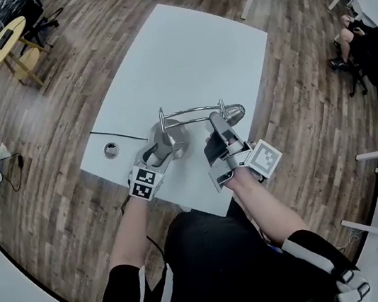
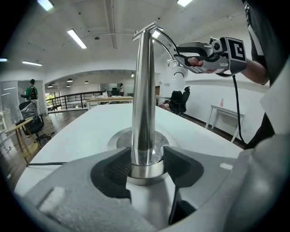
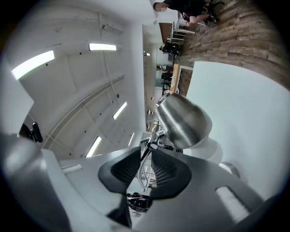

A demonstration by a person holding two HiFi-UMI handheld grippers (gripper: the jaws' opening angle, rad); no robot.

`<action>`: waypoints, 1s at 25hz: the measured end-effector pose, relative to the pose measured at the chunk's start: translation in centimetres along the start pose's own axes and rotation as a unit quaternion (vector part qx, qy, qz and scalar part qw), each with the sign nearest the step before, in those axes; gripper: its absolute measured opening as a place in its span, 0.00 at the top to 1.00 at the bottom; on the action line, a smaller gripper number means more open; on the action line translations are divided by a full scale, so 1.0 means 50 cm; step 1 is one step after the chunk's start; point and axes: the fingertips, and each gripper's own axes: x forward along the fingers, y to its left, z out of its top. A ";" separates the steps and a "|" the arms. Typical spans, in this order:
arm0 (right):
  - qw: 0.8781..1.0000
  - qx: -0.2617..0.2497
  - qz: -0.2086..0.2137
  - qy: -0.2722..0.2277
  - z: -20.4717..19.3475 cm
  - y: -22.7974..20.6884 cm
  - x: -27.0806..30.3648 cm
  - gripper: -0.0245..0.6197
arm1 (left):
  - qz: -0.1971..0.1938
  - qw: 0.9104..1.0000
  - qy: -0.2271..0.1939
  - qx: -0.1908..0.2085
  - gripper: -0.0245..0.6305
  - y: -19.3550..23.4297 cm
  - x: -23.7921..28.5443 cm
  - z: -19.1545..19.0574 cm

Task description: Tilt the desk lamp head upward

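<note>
- Wood-plank floor (image 1: pixel 78 86) runs all round a white desk (image 1: pixel 181 62) in the middle of the head view. A small round yellow table (image 1: pixel 4 43) stands at the upper left and a seated person (image 1: pixel 372 44) is at the right edge.
- On the near part of the desk, just below the centre of the frame, stands the chrome desk lamp (image 1: pixel 190 113). Its round base (image 1: pixel 176 140) sits flat on the white top, and a black cable (image 1: pixel 118 135) trails off to the left.
- From the base an upright pole (image 2: pixel 144 90) rises, and a curved arm carries over to the right.
- At the foot of the pole, lower centre of its own view, the left hand-held gripper (image 2: pixel 145 167) is clamped, one dark pad against each side just above the base.
- Up at the far end of the arm is the right hand-held gripper (image 3: pixel 146 165). Its pads are drawn close on the thin neck (image 3: pixel 146 156) right behind the lamp head (image 3: pixel 183 120).
- That rounded metal shade fills the centre right of the right gripper view, just beyond the jaw tips.
</note>
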 end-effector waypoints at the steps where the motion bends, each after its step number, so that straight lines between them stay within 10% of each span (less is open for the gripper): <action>1: 1.000 -0.009 0.001 0.001 0.001 0.006 0.002 0.85 | -0.001 1.000 0.000 -0.001 0.61 0.000 0.000 -0.001; 25: 0.983 -0.173 0.058 0.023 -0.004 0.129 0.036 0.89 | -0.013 1.000 0.007 0.012 0.61 -0.003 0.003 0.000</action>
